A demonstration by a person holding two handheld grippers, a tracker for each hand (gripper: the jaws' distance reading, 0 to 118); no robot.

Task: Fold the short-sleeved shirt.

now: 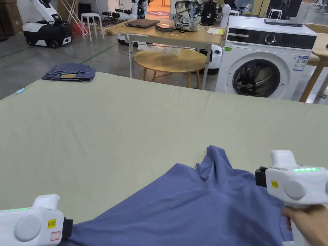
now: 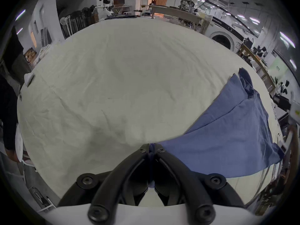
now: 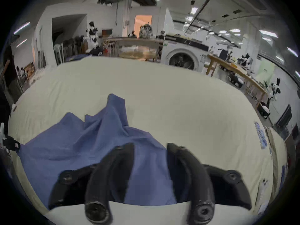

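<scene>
A blue short-sleeved shirt [image 1: 192, 205] lies rumpled across the lower middle and lower right of the head view, on a wide tabletop [image 1: 134, 121] covered in pale green cloth. One sleeve or corner pokes up in a peak near the centre of the frame.

The left claw [image 2: 151, 147], at the lower centre of the left gripper view, has its jaws pressed together on a corner of the shirt, with a sliver of blue fabric pinched between them. From that corner the cloth stretches away toward the right edge of that frame. In the head view this gripper's white body sits at the lower left corner.

The right claw [image 3: 150, 149] is spread wide, hovering over the shirt's right side at the lower centre of its own view, with blue fabric visible between the jaws but not clamped.

The shirt is not yet flat, so the step in hand appears to be spreading it out before any fold. The next move likely calls for the right claw to lower and close on a matching edge, so both can pull the cloth taut and smooth.

A folded pair of jeans [image 1: 69, 72] rests at the upper left of the tabletop, well apart.
</scene>
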